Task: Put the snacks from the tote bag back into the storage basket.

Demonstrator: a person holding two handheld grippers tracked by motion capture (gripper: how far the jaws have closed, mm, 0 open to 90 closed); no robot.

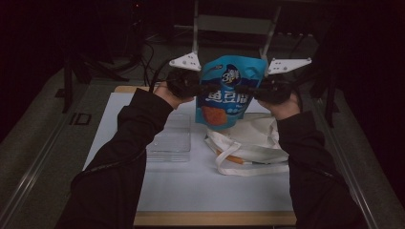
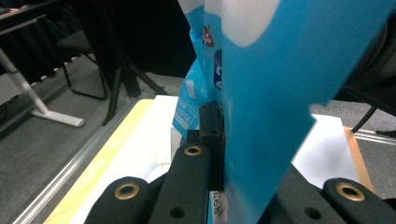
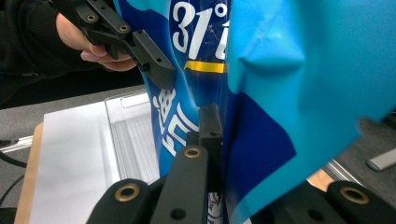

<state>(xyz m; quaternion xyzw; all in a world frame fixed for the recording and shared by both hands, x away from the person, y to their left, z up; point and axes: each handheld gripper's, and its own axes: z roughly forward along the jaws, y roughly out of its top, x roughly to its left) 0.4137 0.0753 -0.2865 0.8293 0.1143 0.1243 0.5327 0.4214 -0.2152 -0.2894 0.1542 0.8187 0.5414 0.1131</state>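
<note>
A blue pouch point(image 1: 228, 90) is held aloft at 12 o'clock, pinched at its sides by the left gripper point(image 1: 198, 88) and right gripper point(image 1: 248, 89). The tote point(image 1: 248, 143) lies beneath, the clear tray point(image 1: 169, 138) at its 9 o'clock; bagging is judged still undone.

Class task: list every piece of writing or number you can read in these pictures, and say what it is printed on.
"31°": white numerals on the blue snack bag.
"016": on the bag's white patch, beginning hidden.
Large white Chinese characters on the bag: too blurred to read.
Small label by the left gripper: unreadable.
</note>
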